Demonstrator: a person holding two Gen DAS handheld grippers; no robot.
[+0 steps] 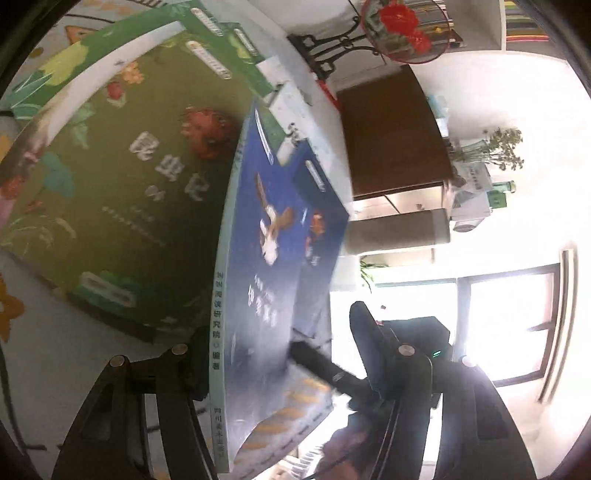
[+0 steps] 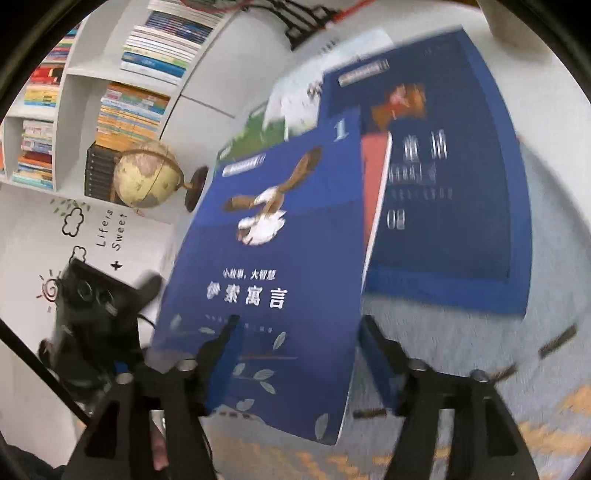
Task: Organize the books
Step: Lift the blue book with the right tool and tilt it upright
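Observation:
A blue book with an eagle on its cover (image 1: 273, 236) stands on edge off the table, spine toward the left wrist camera. My left gripper (image 1: 271, 328) is shut on it near the spine. In the right wrist view the same eagle book (image 2: 266, 258) faces the camera between the fingers of my right gripper (image 2: 301, 319), which is open: one finger (image 2: 221, 343) lies in front of the cover and the other (image 2: 373, 343) stands beside the page edge. A green book (image 1: 122, 177) lies flat on the table. A second blue book (image 2: 454, 177) lies flat behind the eagle book.
A white bookshelf (image 2: 140, 74) full of books and a globe (image 2: 147, 177) stand at the left of the right wrist view. A red-flowered plate on a black stand (image 1: 402, 29) sits at the table's far end. Beyond it are a brown cabinet (image 1: 388, 133) and a bright window (image 1: 509, 321).

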